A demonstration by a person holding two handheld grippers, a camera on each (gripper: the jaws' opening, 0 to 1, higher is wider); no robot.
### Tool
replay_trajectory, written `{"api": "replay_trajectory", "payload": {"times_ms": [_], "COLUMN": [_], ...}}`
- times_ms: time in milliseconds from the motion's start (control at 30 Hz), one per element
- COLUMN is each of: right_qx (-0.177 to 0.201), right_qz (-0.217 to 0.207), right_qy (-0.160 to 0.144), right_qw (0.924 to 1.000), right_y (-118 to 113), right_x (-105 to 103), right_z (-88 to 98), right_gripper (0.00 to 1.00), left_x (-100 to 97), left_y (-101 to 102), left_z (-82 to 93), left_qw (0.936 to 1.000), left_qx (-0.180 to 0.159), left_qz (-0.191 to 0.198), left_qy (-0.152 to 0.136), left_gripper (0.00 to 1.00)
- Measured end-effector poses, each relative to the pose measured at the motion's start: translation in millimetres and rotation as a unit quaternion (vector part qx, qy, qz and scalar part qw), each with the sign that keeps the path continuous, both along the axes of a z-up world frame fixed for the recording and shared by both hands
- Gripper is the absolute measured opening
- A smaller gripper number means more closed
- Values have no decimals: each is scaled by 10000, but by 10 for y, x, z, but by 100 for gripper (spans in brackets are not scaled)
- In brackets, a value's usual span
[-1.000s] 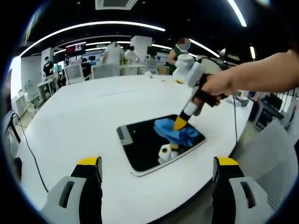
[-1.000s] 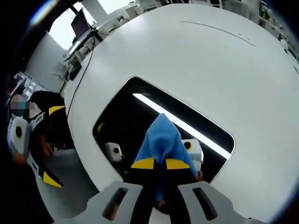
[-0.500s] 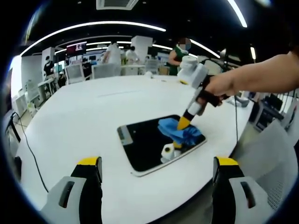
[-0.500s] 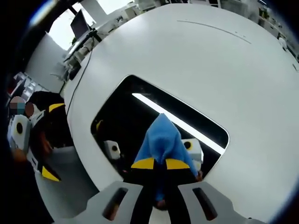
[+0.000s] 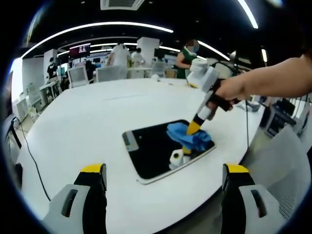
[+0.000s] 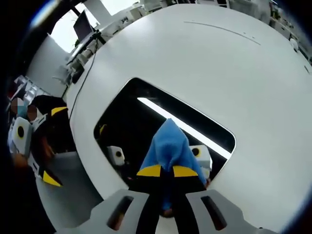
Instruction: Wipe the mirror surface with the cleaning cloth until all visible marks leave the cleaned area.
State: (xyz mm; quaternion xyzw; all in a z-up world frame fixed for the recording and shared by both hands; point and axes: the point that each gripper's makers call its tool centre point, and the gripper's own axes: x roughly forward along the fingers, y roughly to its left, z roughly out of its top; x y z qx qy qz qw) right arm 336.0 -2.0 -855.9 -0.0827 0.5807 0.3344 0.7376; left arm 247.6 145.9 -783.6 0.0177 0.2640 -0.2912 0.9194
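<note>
Left gripper [image 5: 163, 183]: your jaws stand wide apart and hold nothing, parked low at the near table edge, well short of the mirror; no shift over the last second.
Right gripper [image 6: 163, 170]: your jaws are pinched together on the cleaning cloth [image 6: 169, 144], yellow tips pressing it down onto the glass.
Cloth position: bunched blue wad on the mirror [image 5: 151, 151], near the corner closest to your right hand; in the left gripper view it sits at [image 5: 187, 136] under the other gripper.
Change: in the left gripper view the cloth and your right gripper have crept a little toward the mirror's right end compared with a second ago; in the right gripper view the mirror outline has slid slightly under the camera, so the stroke is small and slow.
Mirror [image 6: 126, 122]: dark glass, flat on the white table [image 5: 87, 122], reflecting a ceiling light strip and the gripper; marks too small to tell from here.
Meaning for task: you look mid-wipe, working one end only; the larger dark area toward the far corner probably needs passes yet, so I judge the job not finished.
Visibility: mirror and cloth both in frame in both views; keep them there.
Background: desks, chairs and people standing far across the room.
</note>
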Motion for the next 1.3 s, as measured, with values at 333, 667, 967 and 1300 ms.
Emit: {"api": "replay_trajectory", "payload": {"times_ms": [333, 667, 967, 1300], "right_qx": [-22, -100, -167, -183], "right_qz": [-20, -71, -123, -190], "right_qy": [-3, -5, 22, 33], "right_qw": [10000, 9999, 9998, 9996], "right_y": [-42, -117, -181, -265], "right_x": [0, -12, -4, 14], "right_z": [-5, -2, -6, -10], "right_gripper": [1, 1, 1, 1], "left_x": [-2, -1, -7, -9], "left_y": [-2, -7, -16, 3], "left_z": [2, 8, 9, 15], "left_qw": [10000, 10000, 10000, 10000], "left_qx": [-7, -5, -1, -13], "left_qz": [2, -15, -40, 8], "left_qy": [-5, -34, -29, -37], "left_gripper": [99, 99, 99, 99]}}
